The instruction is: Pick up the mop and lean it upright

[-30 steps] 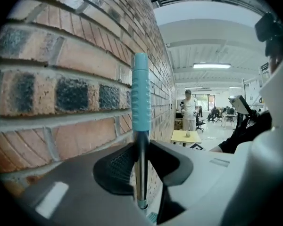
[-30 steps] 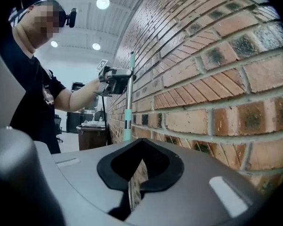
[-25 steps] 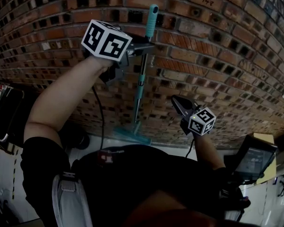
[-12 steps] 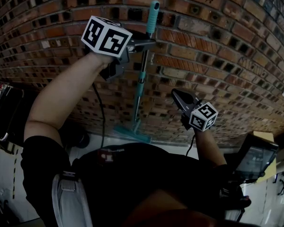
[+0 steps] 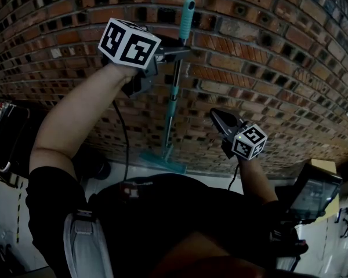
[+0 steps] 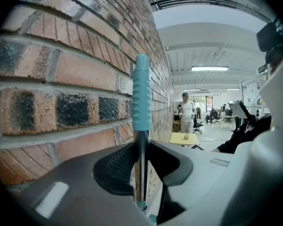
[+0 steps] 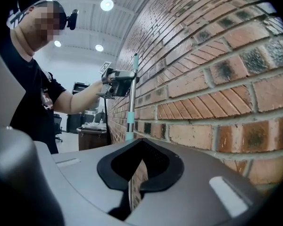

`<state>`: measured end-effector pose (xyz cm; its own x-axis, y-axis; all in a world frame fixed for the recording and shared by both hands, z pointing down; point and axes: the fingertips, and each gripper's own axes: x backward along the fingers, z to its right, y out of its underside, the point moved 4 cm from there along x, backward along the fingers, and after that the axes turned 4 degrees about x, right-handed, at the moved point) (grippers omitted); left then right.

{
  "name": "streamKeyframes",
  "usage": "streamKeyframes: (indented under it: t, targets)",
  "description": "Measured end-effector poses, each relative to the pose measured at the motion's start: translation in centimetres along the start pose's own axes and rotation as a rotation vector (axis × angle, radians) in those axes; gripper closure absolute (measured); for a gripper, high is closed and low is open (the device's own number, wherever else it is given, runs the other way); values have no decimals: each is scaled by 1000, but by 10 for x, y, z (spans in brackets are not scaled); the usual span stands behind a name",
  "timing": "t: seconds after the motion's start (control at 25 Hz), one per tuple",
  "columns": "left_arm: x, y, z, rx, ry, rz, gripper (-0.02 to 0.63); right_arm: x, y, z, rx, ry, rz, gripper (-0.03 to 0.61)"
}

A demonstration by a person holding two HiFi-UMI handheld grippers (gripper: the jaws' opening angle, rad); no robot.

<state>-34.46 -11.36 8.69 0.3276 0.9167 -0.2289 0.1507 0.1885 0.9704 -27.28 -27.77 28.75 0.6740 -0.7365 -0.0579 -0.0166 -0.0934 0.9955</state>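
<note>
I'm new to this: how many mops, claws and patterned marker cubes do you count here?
Mop: 1
Claws: 2, the left claw and the right claw
Marker cubes: 2, the left cube and the right cube
Total: 5

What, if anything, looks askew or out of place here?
Nothing stands out. The mop stands nearly upright against the brick wall, its head on the floor, with the left gripper closed on its pole.
</note>
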Motion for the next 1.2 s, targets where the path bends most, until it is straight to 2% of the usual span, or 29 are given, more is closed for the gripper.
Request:
streamKeyframes:
  t: [1.2]
  targets:
    - [0,2,-2,9,2,-4,517,-1,2,-5,1,-11,-6,565]
